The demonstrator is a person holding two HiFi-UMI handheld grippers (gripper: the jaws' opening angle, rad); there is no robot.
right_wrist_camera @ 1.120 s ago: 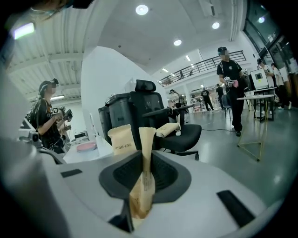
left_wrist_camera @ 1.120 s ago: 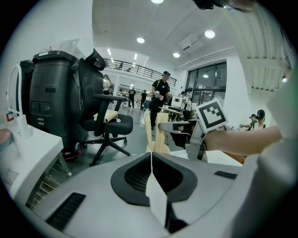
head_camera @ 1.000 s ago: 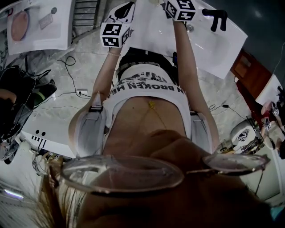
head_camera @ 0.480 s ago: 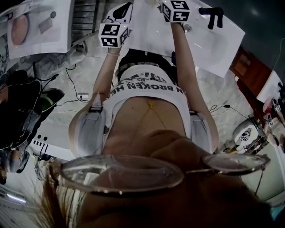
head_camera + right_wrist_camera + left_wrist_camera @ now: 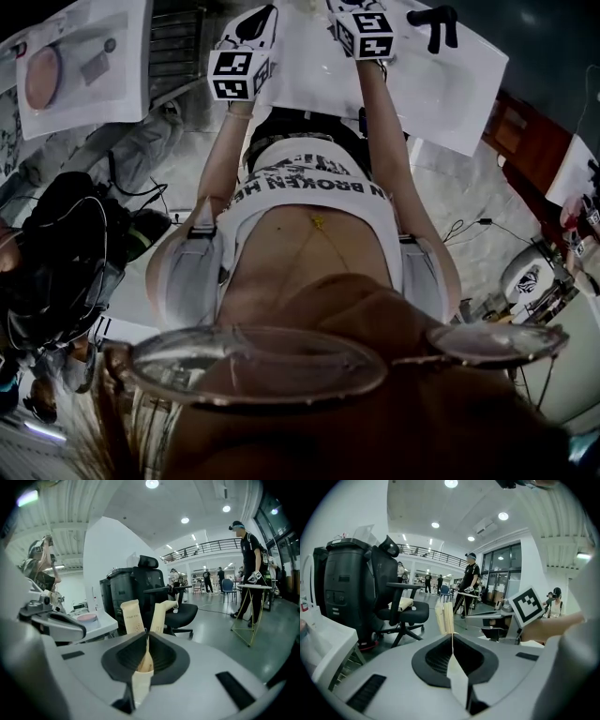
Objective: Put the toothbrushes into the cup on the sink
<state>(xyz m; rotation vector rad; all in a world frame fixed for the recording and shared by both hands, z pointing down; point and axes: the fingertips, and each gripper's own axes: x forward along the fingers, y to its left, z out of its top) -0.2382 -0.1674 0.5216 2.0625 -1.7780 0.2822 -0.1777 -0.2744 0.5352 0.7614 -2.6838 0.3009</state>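
The task looks barely begun. Both tools are empty and held at the near side of the white rectangular ceramic sink point(image 5: 441, 103), left of its black bent tap point(image 5: 433, 23) as the head view shows it.

The left tool point(image 5: 445, 616) is closed, its two cream fingers pressed flat together with nothing between them. The right tool point(image 5: 145, 607) has just been closing its jaws, yet its cream fingers stand apart in a narrow V at the tips, and nothing lies between them.

No toothbrush and no cup can be made out in any view. The far part of the sink, where they may stand, is cut off at the top of the head view.

I judge this to be the reach toward a first toothbrush. The next move calls for tipping a tool down toward the sink and spreading its jaws over a brush handle. It then has to close firmly on the handle before carrying it to the cup.
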